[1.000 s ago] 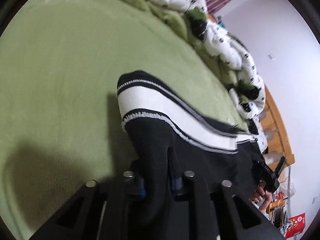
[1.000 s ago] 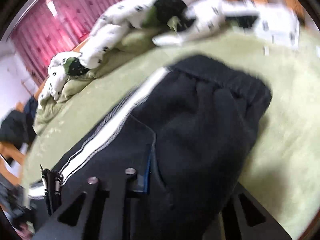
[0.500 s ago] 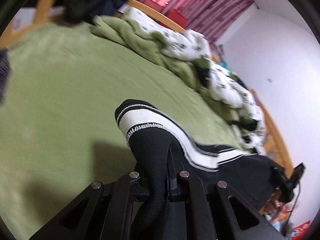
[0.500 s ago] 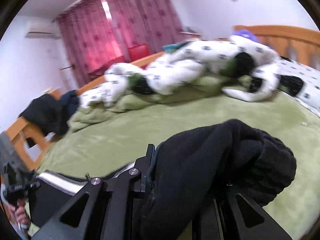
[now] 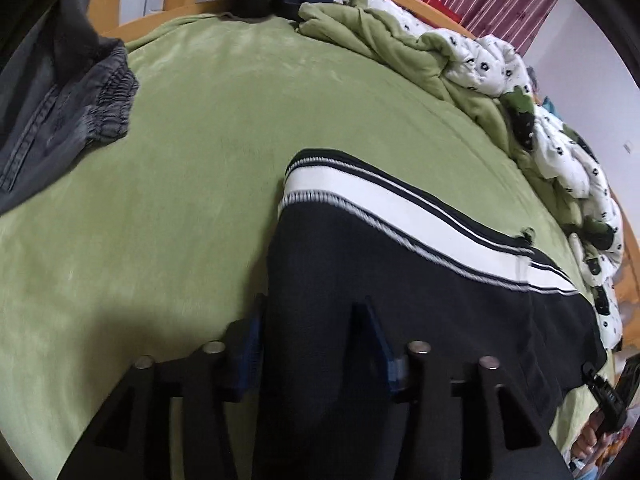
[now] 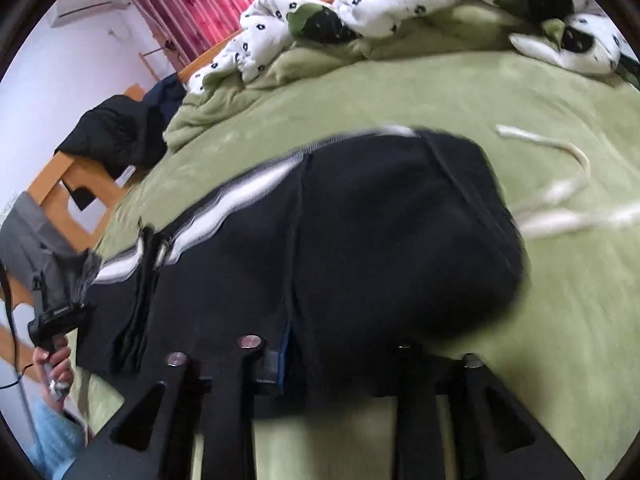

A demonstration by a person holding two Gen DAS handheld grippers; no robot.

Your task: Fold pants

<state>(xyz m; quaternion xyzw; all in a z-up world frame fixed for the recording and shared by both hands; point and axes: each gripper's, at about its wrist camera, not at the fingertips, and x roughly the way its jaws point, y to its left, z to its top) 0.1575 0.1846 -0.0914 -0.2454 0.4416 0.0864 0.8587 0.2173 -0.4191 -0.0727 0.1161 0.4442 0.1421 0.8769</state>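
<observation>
Black fleece with a white side stripe, the pants (image 5: 400,280) now lie flat on the green bedspread (image 5: 160,200), where half a second ago both ends were bunched up and lifted clear of it in tightly pinched jaws. The left gripper (image 5: 312,344) is opening, its blue pads standing apart on either side of the cuff end, the cloth still between them but no longer squeezed. The right gripper (image 6: 344,356) is opening too, over the waistband end, with dark fabric lying across the gap between its jaws; its far pad is hidden under the cloth. I judge this as the release after a fold has been carried over and laid down, so the next need would be a check that the layers sit square before any further fold. Counting from the pants outward: one pair of black pants mid-bedspread; one white drawstring (image 6: 560,184) trailing from its waistband end onto the green; one grey denim garment (image 5: 60,112) well away past the cuff end; one rumpled white patterned duvet (image 5: 560,128) along the far edge; two grippers, each held in a hand.
</observation>
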